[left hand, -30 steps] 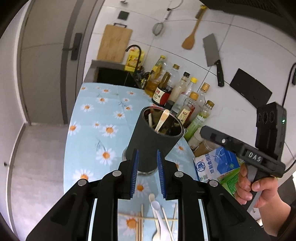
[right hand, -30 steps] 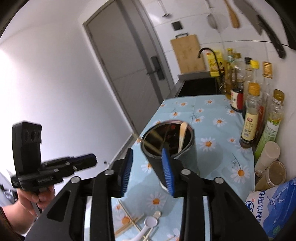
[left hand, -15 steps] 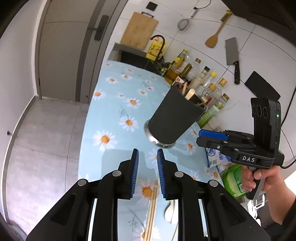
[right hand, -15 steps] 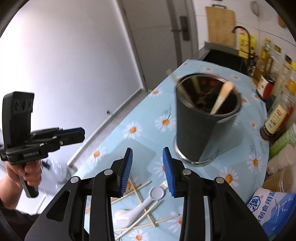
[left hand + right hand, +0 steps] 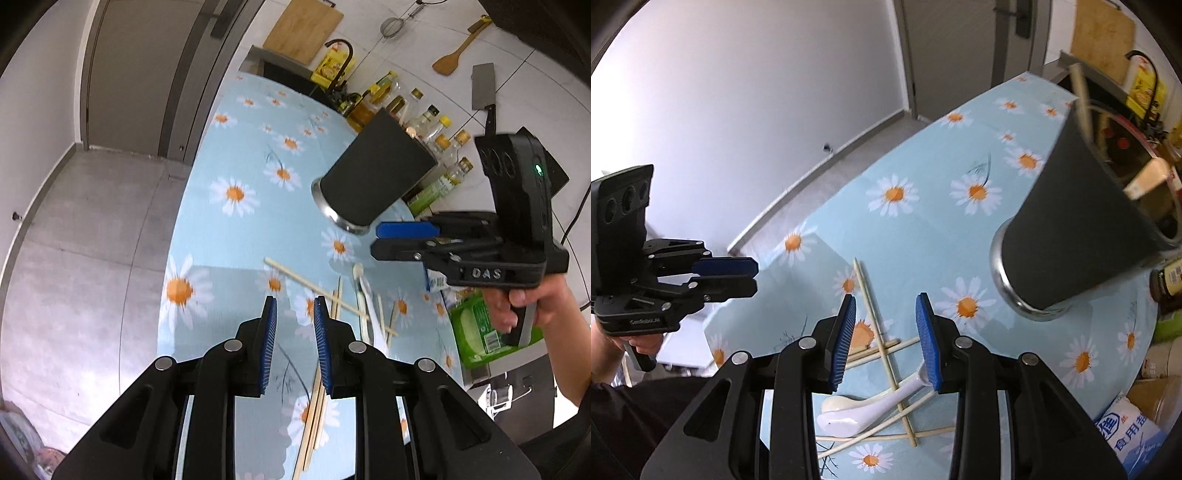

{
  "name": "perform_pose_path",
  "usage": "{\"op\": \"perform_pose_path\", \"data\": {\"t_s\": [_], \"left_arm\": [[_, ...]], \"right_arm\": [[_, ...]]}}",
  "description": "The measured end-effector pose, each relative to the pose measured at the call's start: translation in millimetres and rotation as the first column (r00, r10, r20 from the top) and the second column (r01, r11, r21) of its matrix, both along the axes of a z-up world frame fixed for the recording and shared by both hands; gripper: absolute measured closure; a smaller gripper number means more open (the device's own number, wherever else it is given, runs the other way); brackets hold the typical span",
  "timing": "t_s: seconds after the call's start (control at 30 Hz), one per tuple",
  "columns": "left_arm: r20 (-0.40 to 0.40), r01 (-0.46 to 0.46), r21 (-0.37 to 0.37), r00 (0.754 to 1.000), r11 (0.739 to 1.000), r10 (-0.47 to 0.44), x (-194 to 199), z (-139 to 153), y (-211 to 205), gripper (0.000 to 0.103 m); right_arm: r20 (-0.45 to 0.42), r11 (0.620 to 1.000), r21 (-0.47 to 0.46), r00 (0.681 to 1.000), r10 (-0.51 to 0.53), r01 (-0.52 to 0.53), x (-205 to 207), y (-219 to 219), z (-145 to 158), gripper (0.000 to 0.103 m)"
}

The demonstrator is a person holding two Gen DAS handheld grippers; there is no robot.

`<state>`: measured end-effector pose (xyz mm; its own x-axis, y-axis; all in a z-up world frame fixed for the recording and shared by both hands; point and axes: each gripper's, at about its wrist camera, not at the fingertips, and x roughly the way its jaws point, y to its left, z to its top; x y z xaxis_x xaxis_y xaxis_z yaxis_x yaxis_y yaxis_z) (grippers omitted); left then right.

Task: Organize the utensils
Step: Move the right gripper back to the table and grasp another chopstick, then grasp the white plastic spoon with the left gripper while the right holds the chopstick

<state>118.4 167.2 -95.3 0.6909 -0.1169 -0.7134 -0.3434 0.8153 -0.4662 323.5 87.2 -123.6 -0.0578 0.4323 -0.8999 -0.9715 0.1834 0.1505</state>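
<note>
A dark cylindrical utensil holder (image 5: 373, 173) (image 5: 1071, 236) stands on the daisy tablecloth with a wooden spoon and chopsticks in it. Several wooden chopsticks (image 5: 882, 347) (image 5: 314, 286) lie crossed on the cloth in front of it, together with two white spoons (image 5: 871, 406) (image 5: 364, 295). My right gripper (image 5: 886, 306) hovers over this pile, open with nothing between its pads; it also shows in the left wrist view (image 5: 402, 236). My left gripper (image 5: 295, 314) hangs above the near end of the chopsticks, its jaws a narrow gap apart and empty. It appears at the left of the right wrist view (image 5: 738, 277).
A row of sauce bottles (image 5: 436, 125) lines the wall behind the holder. A salt bag (image 5: 1126, 432) and a green pack (image 5: 480, 332) lie at the table's right. A sink (image 5: 291, 74) is at the far end. The table's left edge (image 5: 177, 229) drops to the floor.
Both grippers have tipped downward and sunk from the holder's level toward the chopsticks and spoons on the cloth. The holder has slid up and away in both views. The jaw gaps are unchanged.
</note>
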Motion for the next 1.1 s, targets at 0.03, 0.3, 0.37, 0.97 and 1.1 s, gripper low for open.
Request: {"op": "perform_pose_path", "data": {"t_s": [0.03, 0.3, 0.37, 0.97, 1.1], "left_arm": [[-0.003, 0.003, -0.010, 1.000, 1.000, -0.003, -2, -3, -2, 0.083], [-0.043, 0.052, -0.028, 0.998, 0.998, -0.053, -7, -15, -18, 0.083], [-0.049, 0.051, -0.030, 0.997, 0.998, -0.052, -9, -17, -21, 0.083], [-0.098, -0.005, -0.032, 0.995, 0.999, 0.002, -35, -31, -21, 0.083], [-0.102, 0.012, -0.020, 0.995, 1.000, -0.014, -33, -29, -23, 0.083]], "right_arm": [[-0.004, 1.000, -0.016, 1.000, 0.008, -0.008, 0, 4, -2, 0.068], [-0.040, 0.974, -0.202, 0.994, 0.100, -0.106, -10, 41, -32, 0.068], [-0.043, 0.957, -0.260, 0.992, 0.117, -0.125, -12, 51, -43, 0.069], [-0.025, 0.866, -0.456, 0.976, 0.215, -0.203, -22, 84, -77, 0.097], [-0.024, 0.890, -0.398, 0.973, 0.230, -0.220, -21, 86, -64, 0.097]]}}
